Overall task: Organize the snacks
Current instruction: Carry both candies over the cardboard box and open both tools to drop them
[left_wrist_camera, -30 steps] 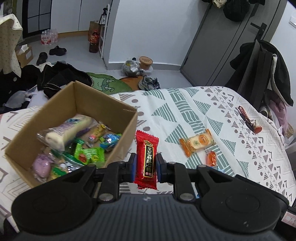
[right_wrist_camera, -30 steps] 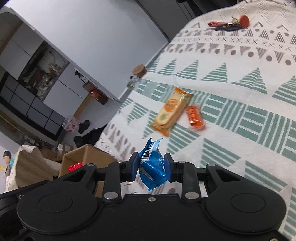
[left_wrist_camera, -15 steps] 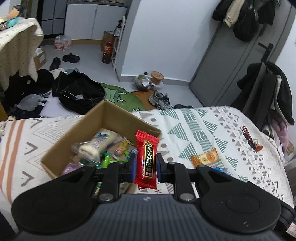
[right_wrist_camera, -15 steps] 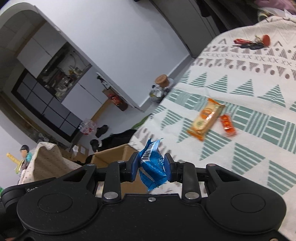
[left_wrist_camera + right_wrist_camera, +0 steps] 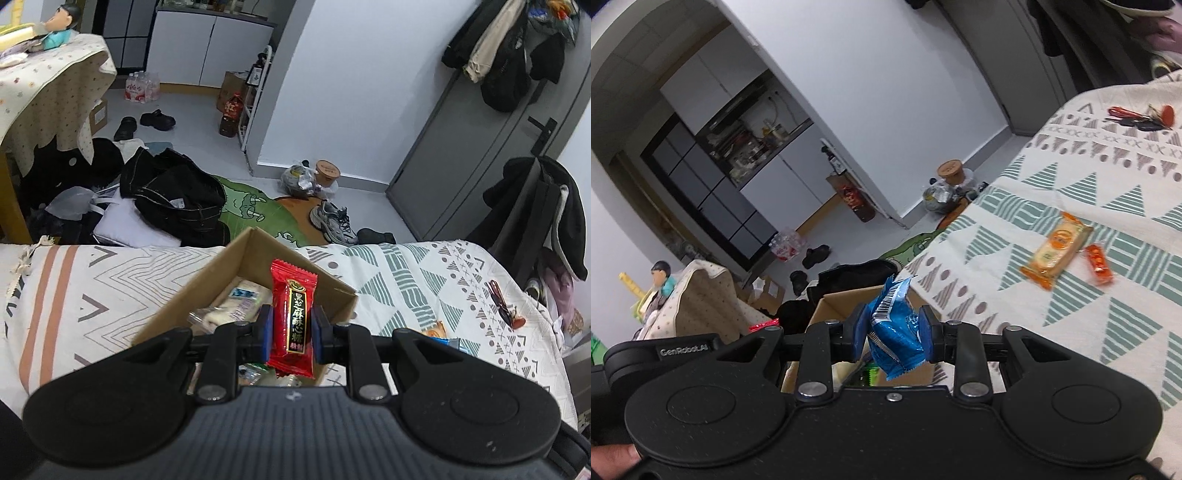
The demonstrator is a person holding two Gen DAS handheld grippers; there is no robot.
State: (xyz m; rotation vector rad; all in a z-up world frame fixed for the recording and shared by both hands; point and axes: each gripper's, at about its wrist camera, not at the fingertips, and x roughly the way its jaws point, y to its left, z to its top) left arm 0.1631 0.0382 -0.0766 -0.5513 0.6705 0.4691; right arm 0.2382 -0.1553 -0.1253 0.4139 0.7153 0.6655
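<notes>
My left gripper is shut on a red candy packet, held upright over the near side of the open cardboard box. Inside the box lie a white wrapped roll and other snacks, mostly hidden by the gripper. My right gripper is shut on a crumpled blue snack packet, above and just right of the same box. On the patterned bedspread an orange cracker pack and a small orange candy lie side by side.
The bedspread covers the bed. Keys with a red tag lie far right. Beyond the bed edge the floor holds black clothes, shoes and a green rug. A coat hangs on a rack at right.
Both grippers rose and drew back, tilting upward so more of the room shows. The right gripper swung left toward the box. Each keeps its packet.
</notes>
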